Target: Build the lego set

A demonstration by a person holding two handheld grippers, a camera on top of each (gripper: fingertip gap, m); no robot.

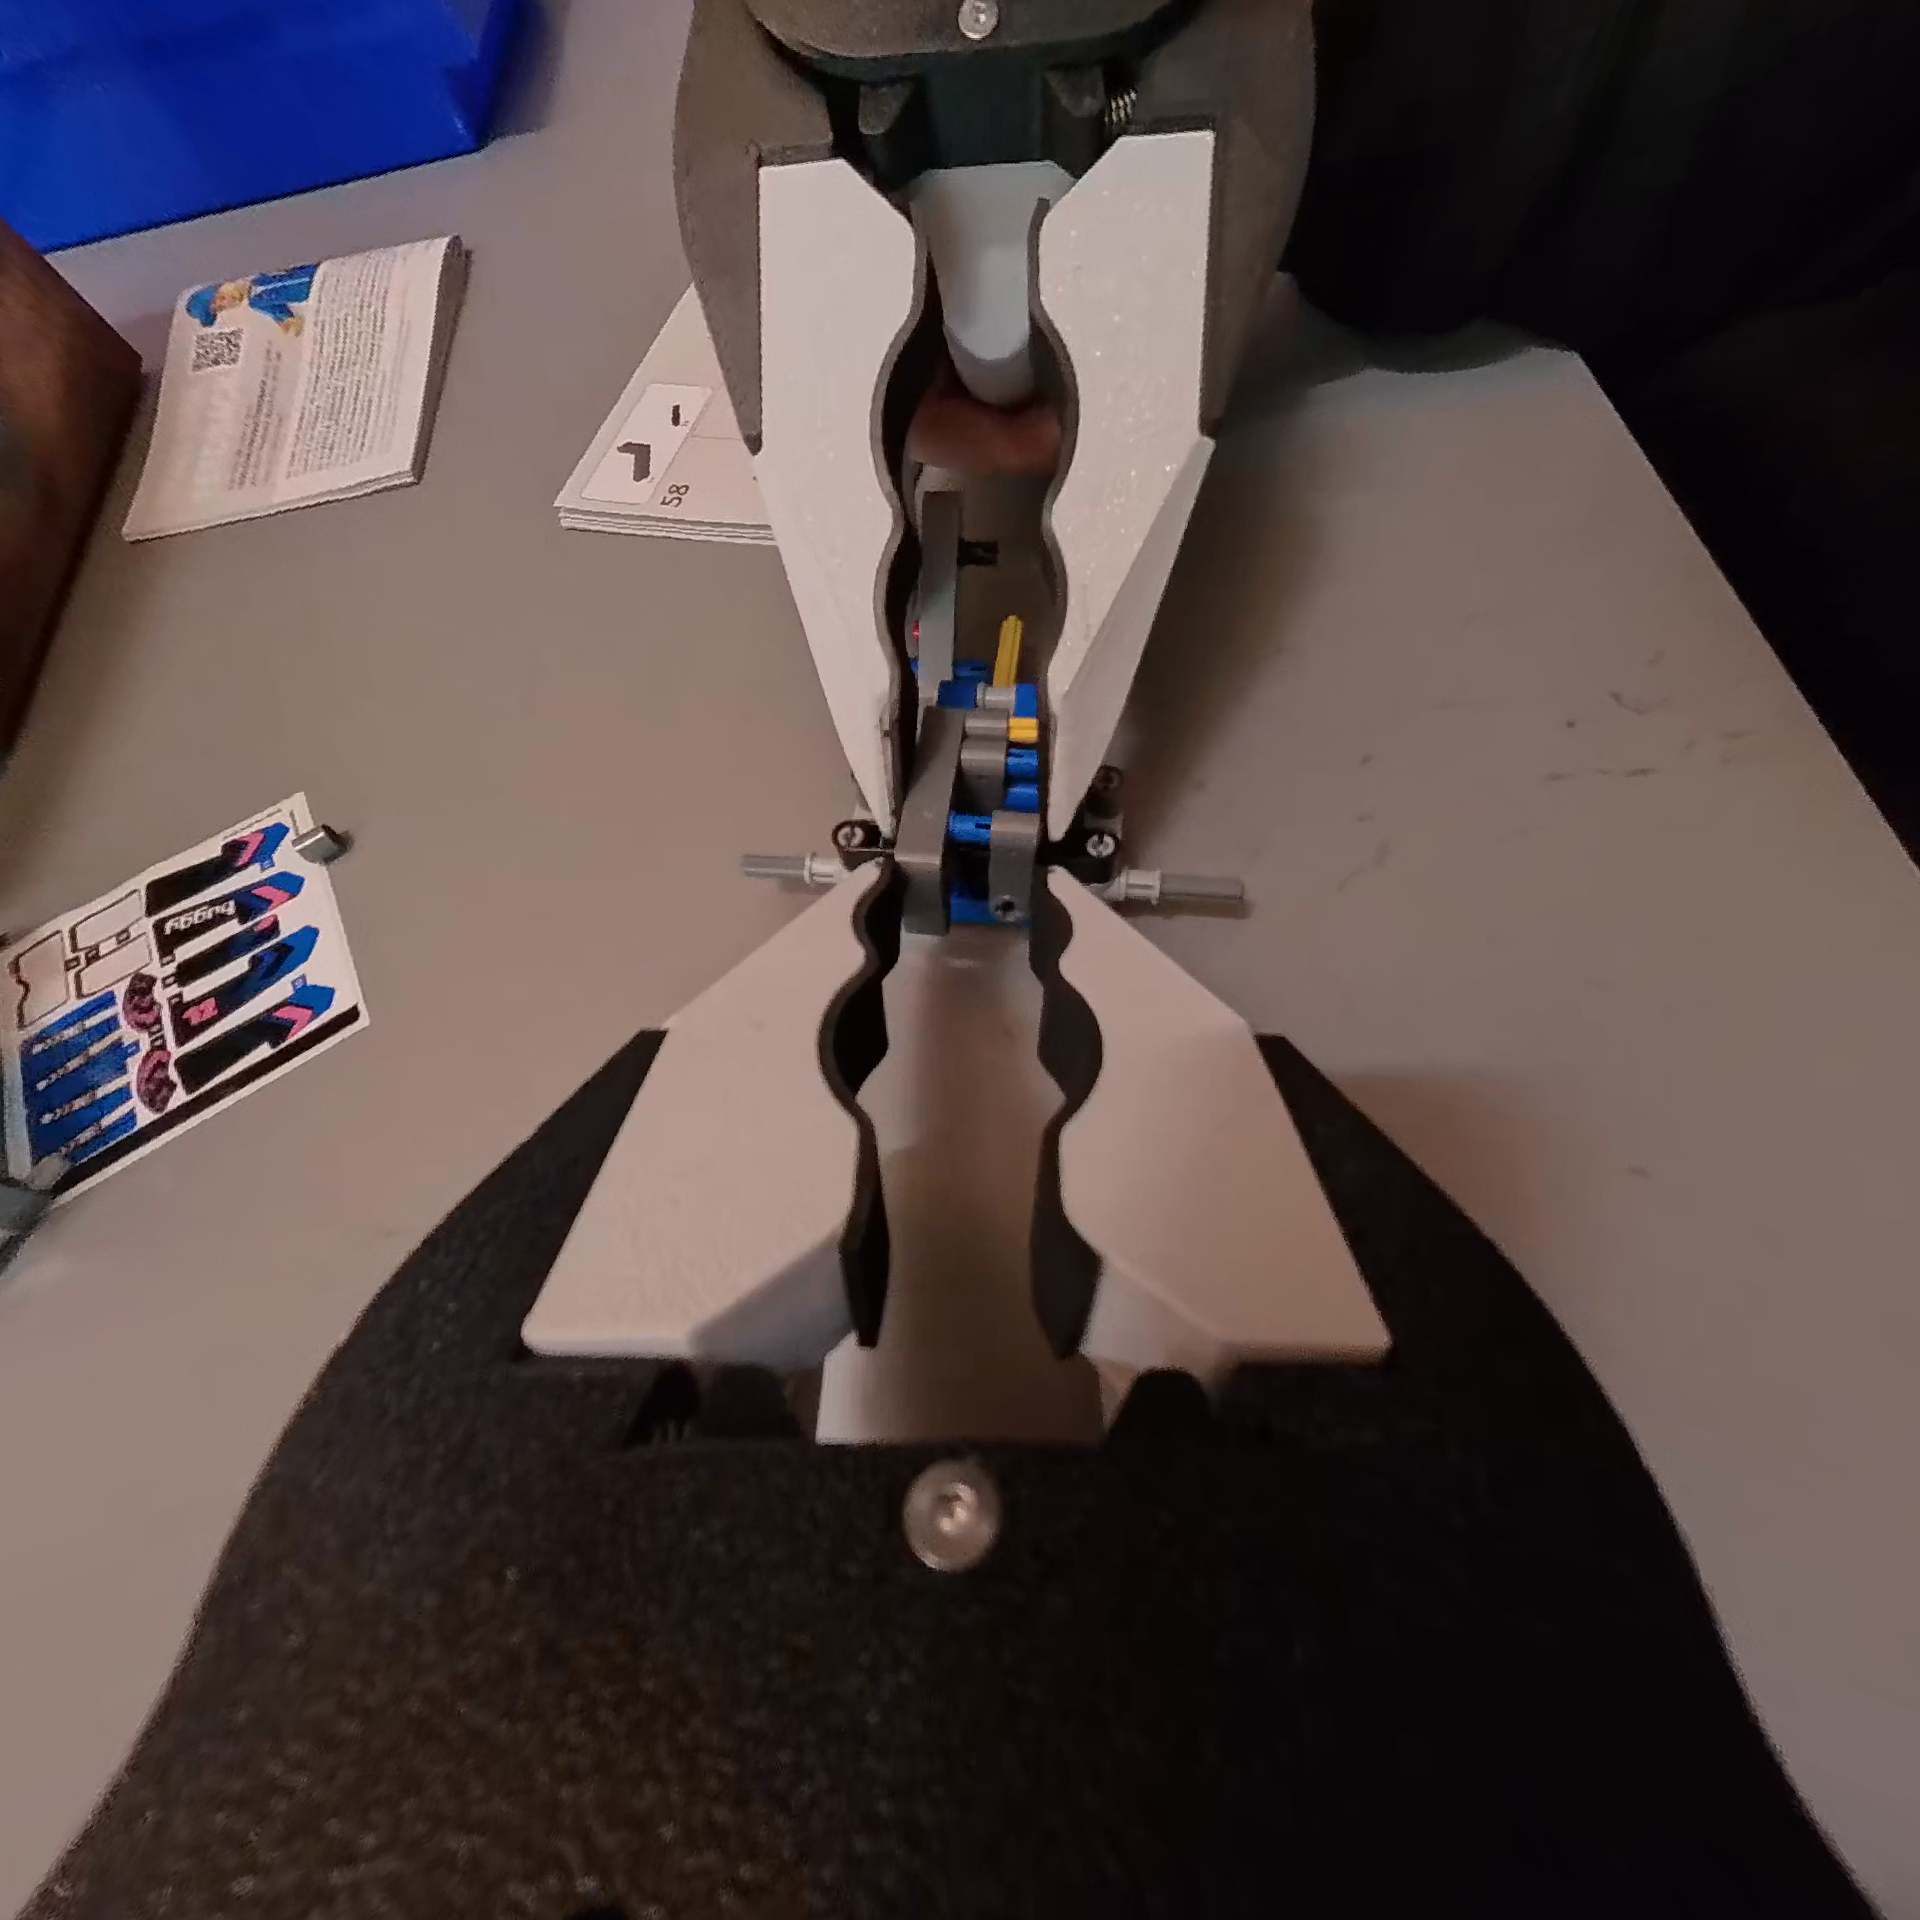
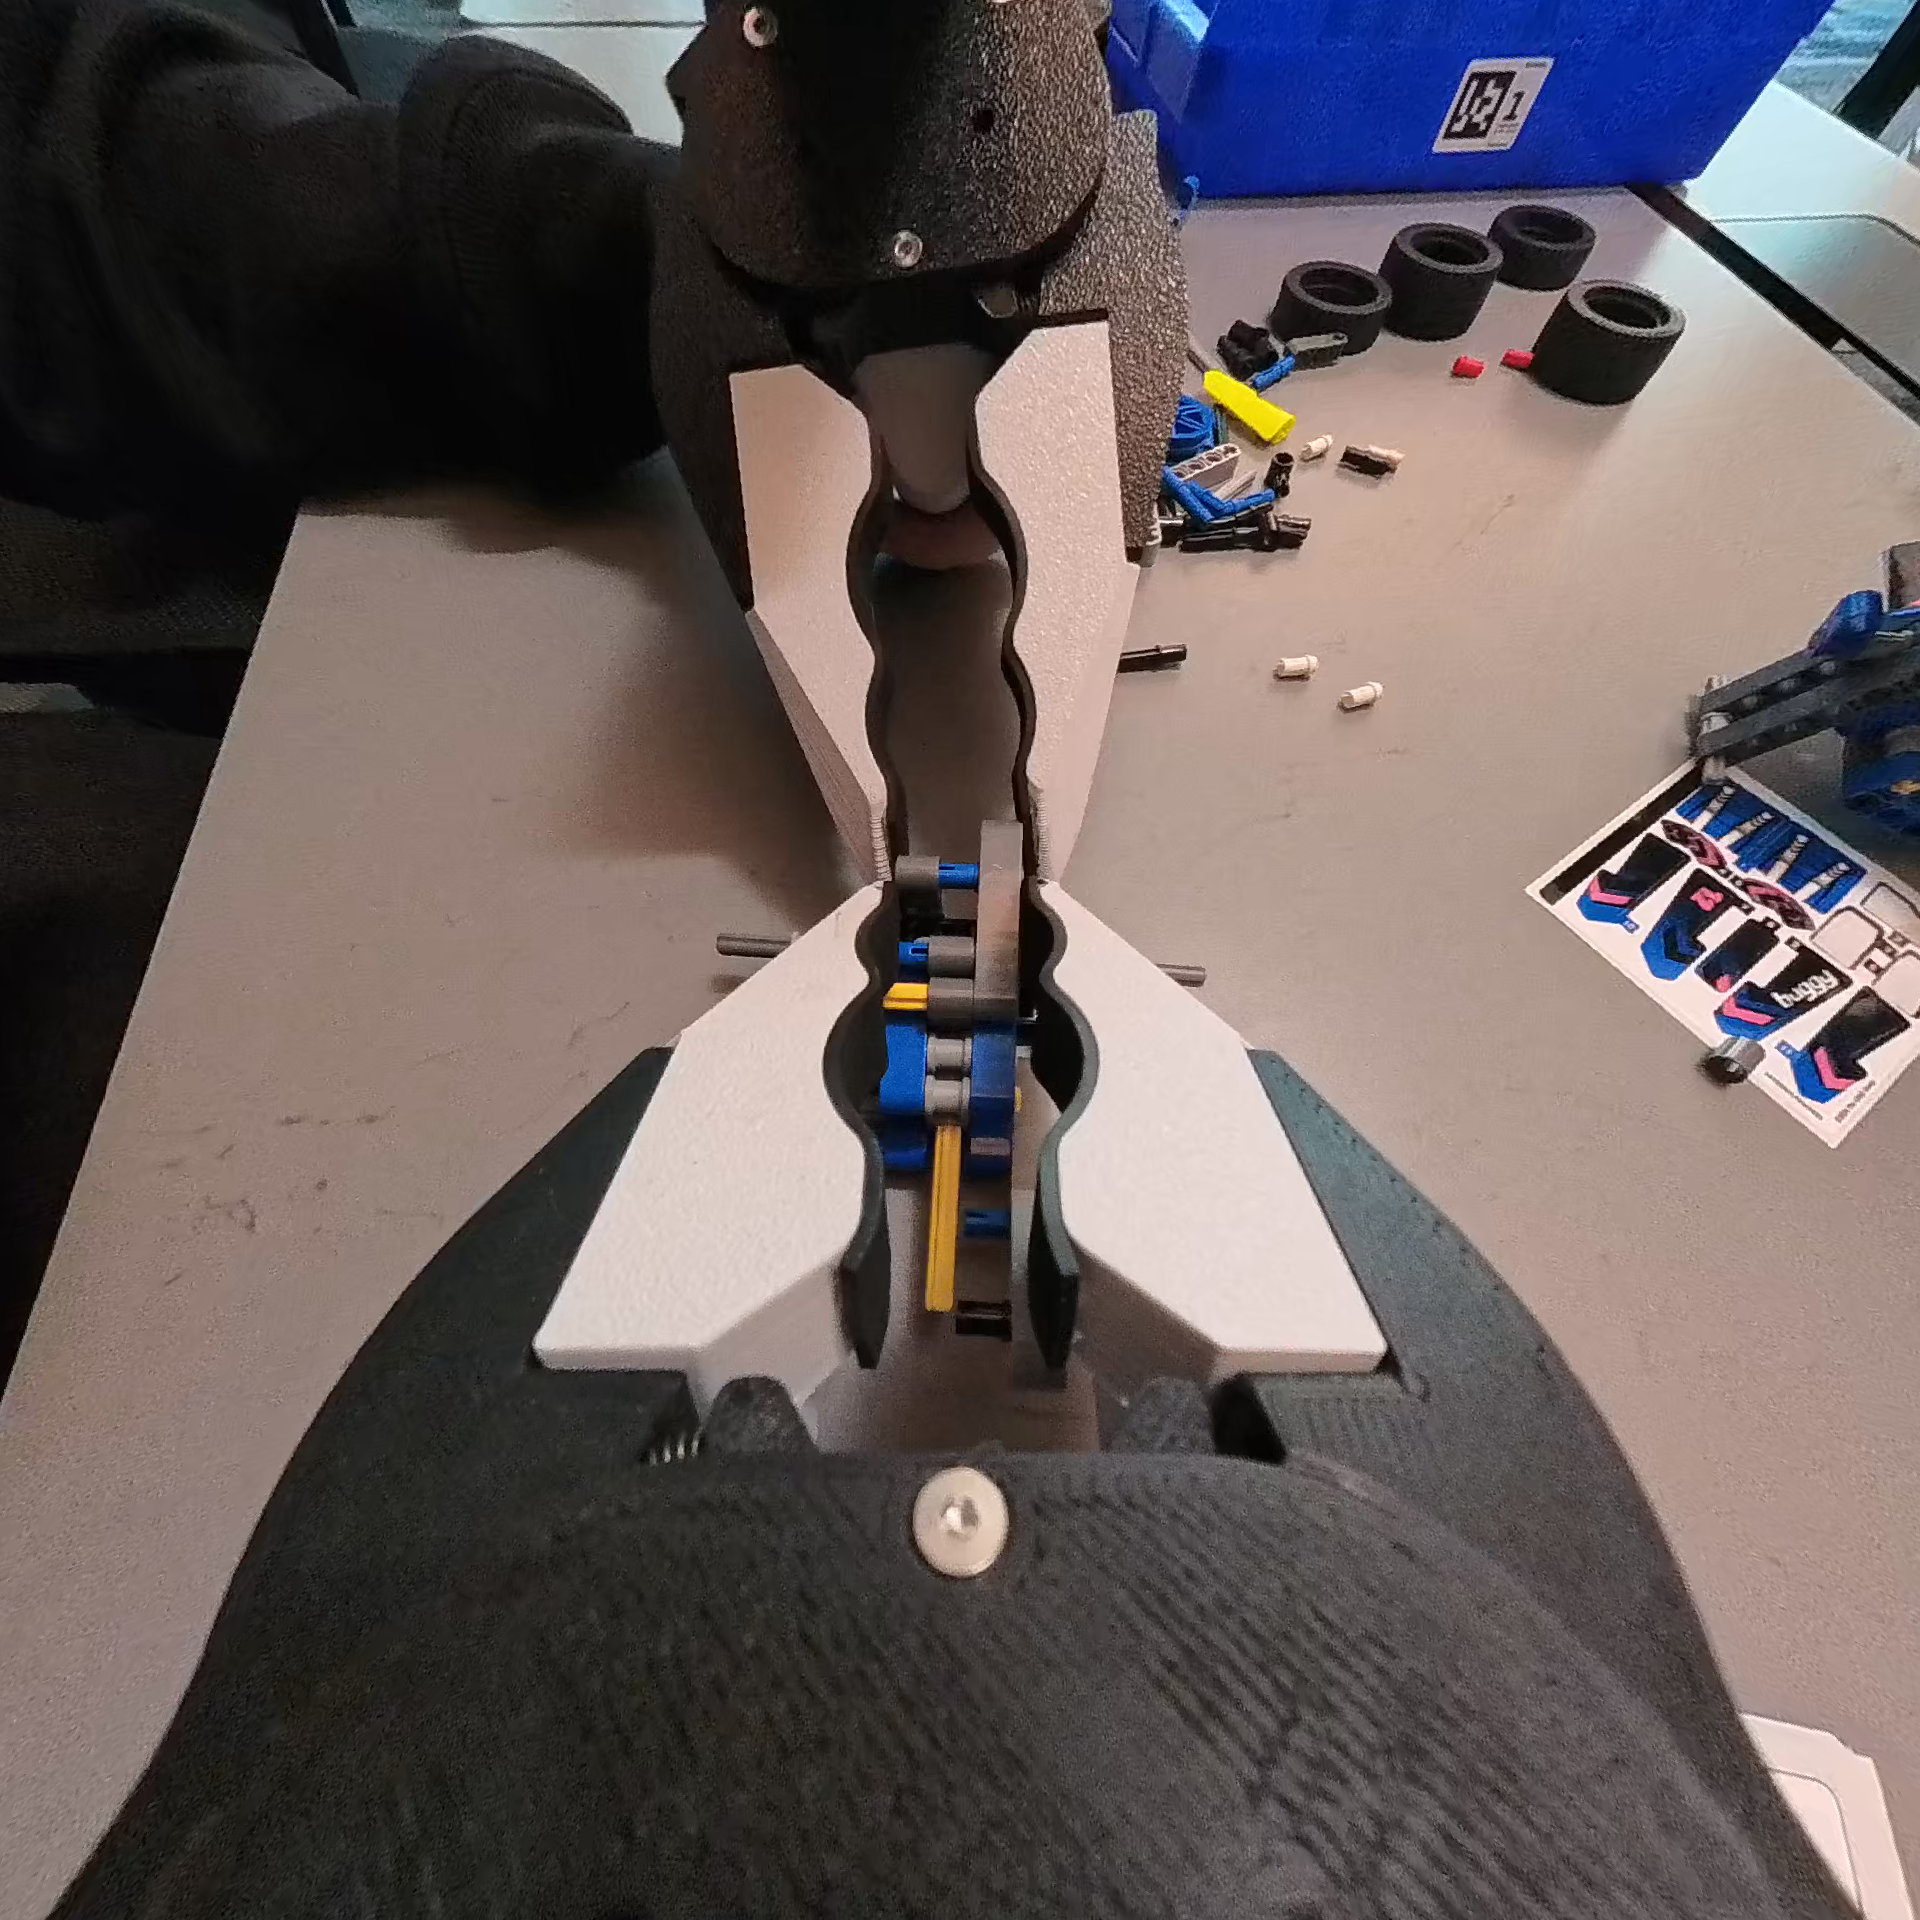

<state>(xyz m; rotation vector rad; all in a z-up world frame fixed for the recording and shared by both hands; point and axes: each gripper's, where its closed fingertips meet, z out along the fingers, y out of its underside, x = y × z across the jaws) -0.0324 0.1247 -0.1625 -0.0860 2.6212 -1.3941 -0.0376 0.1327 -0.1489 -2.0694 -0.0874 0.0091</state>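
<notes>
Facing each other tip to tip over the grey table (image 1: pixel 1455 1039), my two grippers share one load. Right gripper (image 2: pixel 961 914): jaws closed around the lego assembly (image 2: pixel 951 1049), a blue, grey and yellow block sitting deep between its fingers, yellow axle (image 2: pixel 942 1216) pointing back toward the camera. Left gripper (image 1: pixel 961 894): jaws clamped on the assembly's near end, where a grey beam (image 1: pixel 928 831) and blue pins show. Thin grey axles (image 1: pixel 1184 886) stick out sideways past the fingertips.

On the table:
- sticker sheet (image 2: pixel 1756 945), my right view's right side
- four black tyres (image 2: pixel 1605 338) and loose small parts (image 2: pixel 1236 457) near the blue bin (image 2: pixel 1351 104)
- partly built blue and grey piece (image 2: pixel 1829 707) at the right edge
- folded leaflet (image 1: pixel 301 384) and open instruction booklet (image 1: pixel 665 457), left view
</notes>
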